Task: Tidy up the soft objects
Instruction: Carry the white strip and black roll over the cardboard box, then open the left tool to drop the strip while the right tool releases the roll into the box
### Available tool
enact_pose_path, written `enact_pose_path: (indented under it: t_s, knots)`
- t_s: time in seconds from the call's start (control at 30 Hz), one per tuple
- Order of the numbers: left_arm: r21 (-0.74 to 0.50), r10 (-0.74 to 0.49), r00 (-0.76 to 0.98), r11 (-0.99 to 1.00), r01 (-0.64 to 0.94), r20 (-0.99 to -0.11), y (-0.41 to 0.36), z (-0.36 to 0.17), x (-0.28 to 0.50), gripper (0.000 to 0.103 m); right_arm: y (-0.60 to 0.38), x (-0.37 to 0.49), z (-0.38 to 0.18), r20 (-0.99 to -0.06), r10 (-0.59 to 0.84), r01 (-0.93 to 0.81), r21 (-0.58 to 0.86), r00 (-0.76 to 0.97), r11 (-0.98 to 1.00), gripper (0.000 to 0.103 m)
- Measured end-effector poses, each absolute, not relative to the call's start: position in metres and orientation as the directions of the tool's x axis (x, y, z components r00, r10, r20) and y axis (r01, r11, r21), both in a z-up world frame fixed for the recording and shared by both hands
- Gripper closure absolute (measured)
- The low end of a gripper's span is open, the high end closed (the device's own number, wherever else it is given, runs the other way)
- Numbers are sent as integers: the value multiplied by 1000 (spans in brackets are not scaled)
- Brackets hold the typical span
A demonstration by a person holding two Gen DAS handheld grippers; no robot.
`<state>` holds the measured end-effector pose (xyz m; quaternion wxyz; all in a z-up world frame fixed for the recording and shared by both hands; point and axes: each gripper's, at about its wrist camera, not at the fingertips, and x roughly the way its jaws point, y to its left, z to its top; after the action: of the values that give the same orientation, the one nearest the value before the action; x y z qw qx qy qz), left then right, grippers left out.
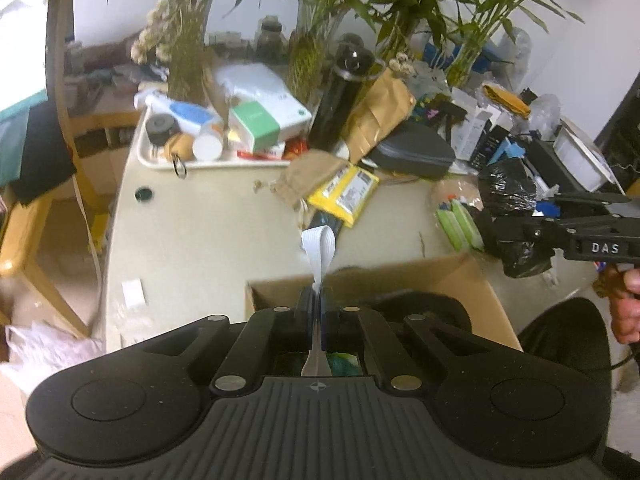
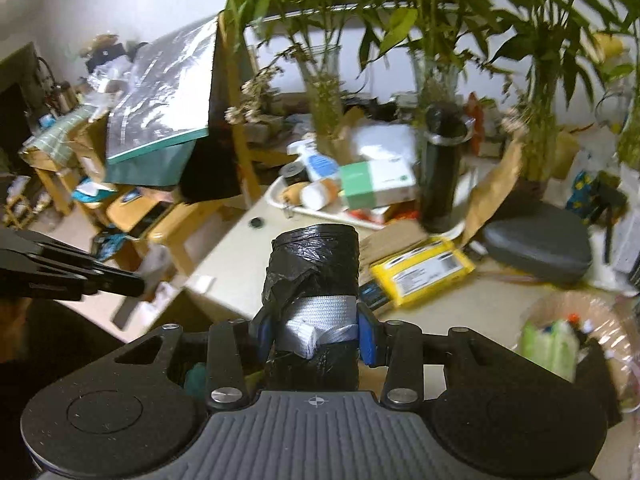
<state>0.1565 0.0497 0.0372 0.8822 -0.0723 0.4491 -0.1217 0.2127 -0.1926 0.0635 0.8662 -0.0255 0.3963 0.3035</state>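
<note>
2 tools: right tool (image 2: pixel 316 330) pinches upright black roll (image 2: pixel 314 268); left tool (image 1: pixel 316 300) pinches white strap (image 1: pixel 320 250), pointing up.

Bare bench (image 1: pixel 192 232) lies open to the left, between the white tray (image 1: pixel 160 162) and the cardboard box (image 1: pixel 400 276). Ahead, the yellow packet (image 1: pixel 344 194), black bottle (image 1: pixel 340 100) and grey case (image 1: pixel 412 152) crowd the way, with plant leaves (image 2: pixel 400 20) overhead.

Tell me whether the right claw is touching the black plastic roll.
Touching. The right wrist view shows the right claw with its blue pads pressed against both sides of the black plastic roll.
</note>
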Motion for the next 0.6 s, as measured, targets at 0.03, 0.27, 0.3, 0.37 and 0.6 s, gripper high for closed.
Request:
enact_pose_path:
  t_s: [0.03, 0.27, 0.3, 0.37, 0.6]
  knots:
    - [-243, -281, 557, 959, 144, -782, 49, 34, 155, 99, -192, 209, 63, -703, 510, -548, 202, 496, 811, 59]
    - [-312, -332, 484, 942, 125, -810, 48, 13, 150, 90, -186, 188, 56, -708, 524, -560, 217, 473, 800, 59]
    - [-321, -344, 482, 938, 132, -806, 48, 12, 148, 89, -186, 187, 55, -709, 524, -559, 220, 471, 800, 59]
    - [-312, -345, 495, 938, 150, -797, 47, 13, 142, 62, -187, 183, 52, -710, 530, -557, 230, 465, 798, 59]
    - [-263, -319, 584, 948, 182, -746, 44, 27, 119, 53, -181, 173, 43, -721, 543, -573, 246, 430, 782, 59]
